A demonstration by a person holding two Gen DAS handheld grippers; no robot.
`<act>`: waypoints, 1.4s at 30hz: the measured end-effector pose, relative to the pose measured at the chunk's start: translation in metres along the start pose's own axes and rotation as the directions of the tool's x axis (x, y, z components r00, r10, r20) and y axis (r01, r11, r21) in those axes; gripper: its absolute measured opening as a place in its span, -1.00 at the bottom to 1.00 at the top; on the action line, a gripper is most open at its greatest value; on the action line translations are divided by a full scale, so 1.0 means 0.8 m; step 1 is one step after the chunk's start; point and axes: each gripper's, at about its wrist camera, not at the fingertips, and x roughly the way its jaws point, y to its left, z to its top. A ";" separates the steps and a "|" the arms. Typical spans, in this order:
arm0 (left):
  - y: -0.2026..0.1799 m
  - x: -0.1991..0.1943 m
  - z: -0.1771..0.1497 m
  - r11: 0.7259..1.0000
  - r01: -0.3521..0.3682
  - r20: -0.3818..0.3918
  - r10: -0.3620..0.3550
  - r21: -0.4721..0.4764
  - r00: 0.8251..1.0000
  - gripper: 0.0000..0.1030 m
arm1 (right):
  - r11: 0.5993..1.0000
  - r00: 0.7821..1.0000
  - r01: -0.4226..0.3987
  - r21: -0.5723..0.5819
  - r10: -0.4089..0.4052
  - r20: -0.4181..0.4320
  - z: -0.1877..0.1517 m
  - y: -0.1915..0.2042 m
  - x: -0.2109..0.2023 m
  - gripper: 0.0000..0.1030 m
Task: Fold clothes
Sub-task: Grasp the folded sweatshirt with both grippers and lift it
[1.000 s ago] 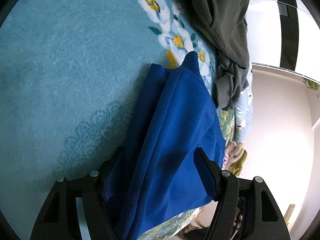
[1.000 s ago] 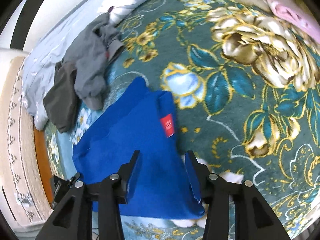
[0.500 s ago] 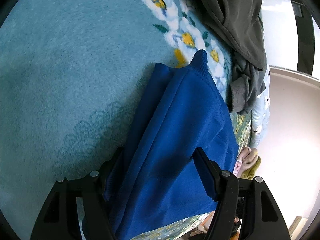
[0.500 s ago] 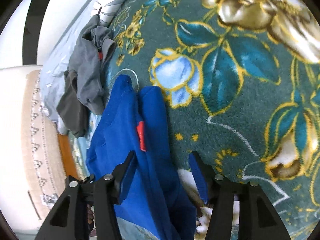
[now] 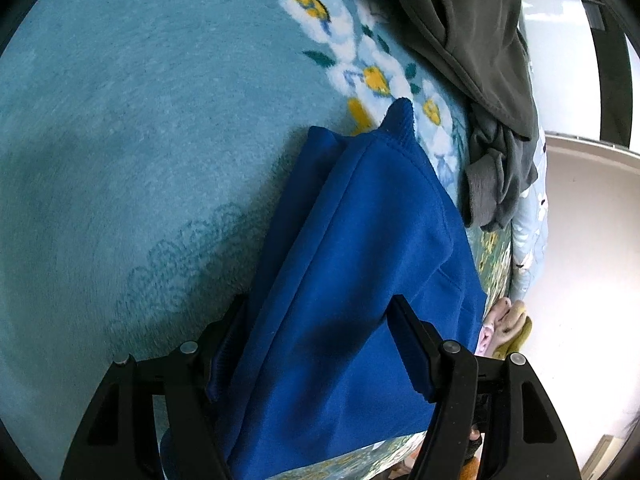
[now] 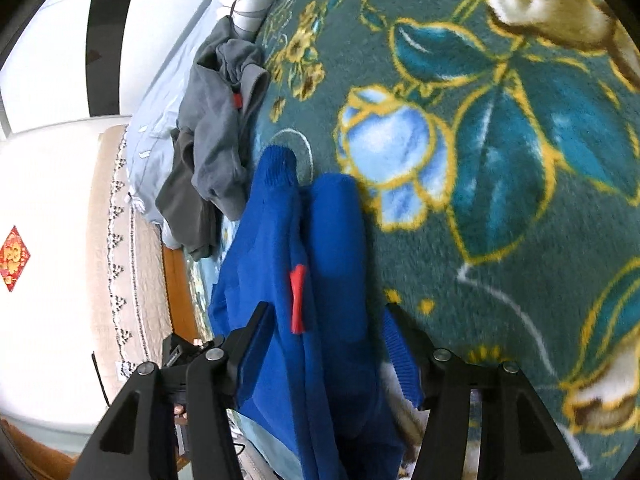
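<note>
left tongs: left gripper [image 5: 316, 344] spread wide, fingers either side of the folded blue sweater [image 5: 352, 280]; cloth fills the gap, pads not visibly pressing, so no grip can be claimed.
right tongs: right gripper [image 6: 324, 348] equally wide, straddling the other end of the same bundle; blue knit laps against the right finger [image 6: 400, 356], but whether it is pinched i cannot tell.
sweater: long narrow fold with ribbed cuff [image 5: 398, 116] at the far tip and a red tag [image 6: 297, 304] on top; it lies along the bed's near edge, partly overhanging it.
bedding: floral blanket [image 6: 500, 160] under the sweater, plain teal stretch [image 5: 140, 140] to the left.
other clothes: grey garments [image 6: 216, 128] heaped just beyond the cuff, toward the bed's far corner, close to but apparently not touching the sweater.
doing it well: probably the last fold or a squaring-up. close both grippers on all layers together, keep them level, lift evenly so layers don't slide, and draw the bundle inward from the edge.
pose: both tools aim along the sweater's length, angled downward at the bed.
</note>
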 end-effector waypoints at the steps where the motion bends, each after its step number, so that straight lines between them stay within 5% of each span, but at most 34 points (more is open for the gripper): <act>1: -0.001 0.001 0.000 1.000 -0.005 -0.001 0.005 0.003 1.000 0.35 | 1.000 1.000 -0.008 0.002 0.008 0.000 0.001 -0.001 0.001 0.17; 13: -0.011 0.007 -0.002 0.999 -0.035 0.023 0.035 -0.008 0.999 0.35 | 0.997 0.996 -0.060 0.053 0.063 -0.061 -0.016 -0.014 0.007 0.09; 24: -0.031 0.020 -0.009 0.994 -0.109 0.022 0.108 0.030 0.994 0.31 | 0.991 1.000 0.023 0.135 -0.020 -0.024 -0.017 -0.004 0.011 -0.09; 34: -0.041 0.012 -0.017 0.991 -0.120 0.013 0.119 0.053 0.993 -0.41 | 0.980 0.993 0.111 0.166 -0.115 0.018 -0.025 0.031 0.004 -0.40; 42: -0.070 -0.003 -0.032 0.995 -0.072 0.009 0.071 0.072 0.997 -0.57 | 0.977 0.988 0.140 0.162 -0.149 0.043 -0.036 0.082 -0.017 -0.47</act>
